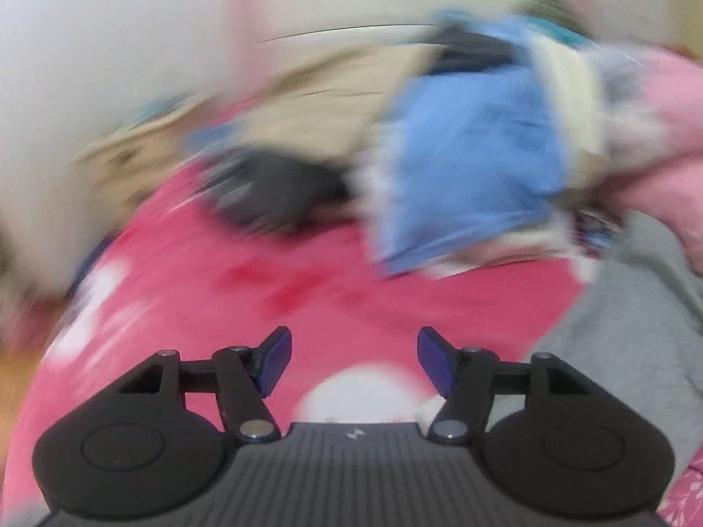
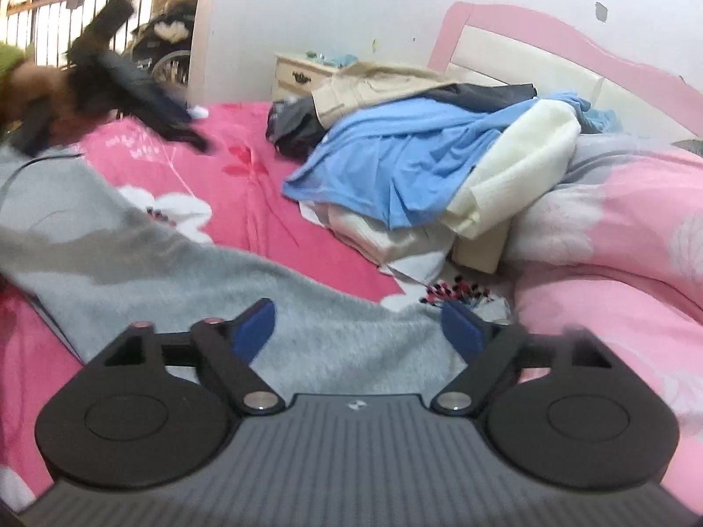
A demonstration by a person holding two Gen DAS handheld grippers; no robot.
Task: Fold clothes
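The grey garment [image 2: 184,272] lies spread across the near side of the pink bed cover [image 2: 246,193], running from the left edge toward the quilt [image 2: 615,237] at the right edge. Unfolded clothes, topped by a blue shirt [image 2: 395,167], are heaped toward the headboard [image 2: 571,57].

Right gripper [image 2: 358,327]: jaws spread wide, empty, directly over the grey fabric. Left gripper [image 1: 353,360]: jaws likewise apart, holding nothing, above the cover beside the garment; its view is motion-blurred.

Whether the garment is partly folded cannot be determined. For any fold, seize a single layer at opposite edges, keep tension even, and align edges before pressing the crease flat.
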